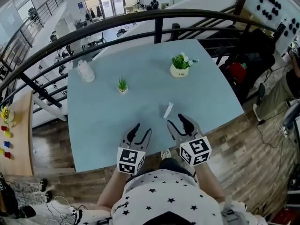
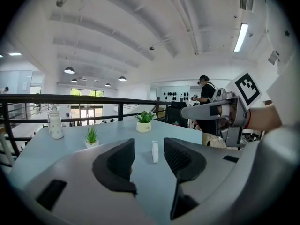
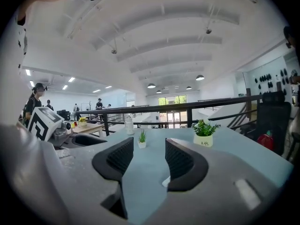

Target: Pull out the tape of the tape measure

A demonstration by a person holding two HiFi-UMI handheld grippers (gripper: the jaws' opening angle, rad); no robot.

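A small white tape measure (image 1: 168, 110) lies on the light blue table (image 1: 103, 121), a little in front of both grippers. In the left gripper view the tape measure (image 2: 154, 151) shows in the gap between the jaws, farther out on the table and untouched. My left gripper (image 1: 143, 129) (image 2: 149, 153) is open and empty near the table's front edge. My right gripper (image 1: 175, 120) (image 3: 149, 158) is open too, just short of the tape measure (image 3: 165, 182), which is mostly hidden behind its right jaw.
A small grass plant (image 1: 122, 85), a white bottle (image 1: 86, 71) and a flowering plant in a white pot (image 1: 179, 65) stand farther back on the table. A black railing (image 1: 159, 18) runs behind the table. A red bag (image 1: 237, 71) sits at the right.
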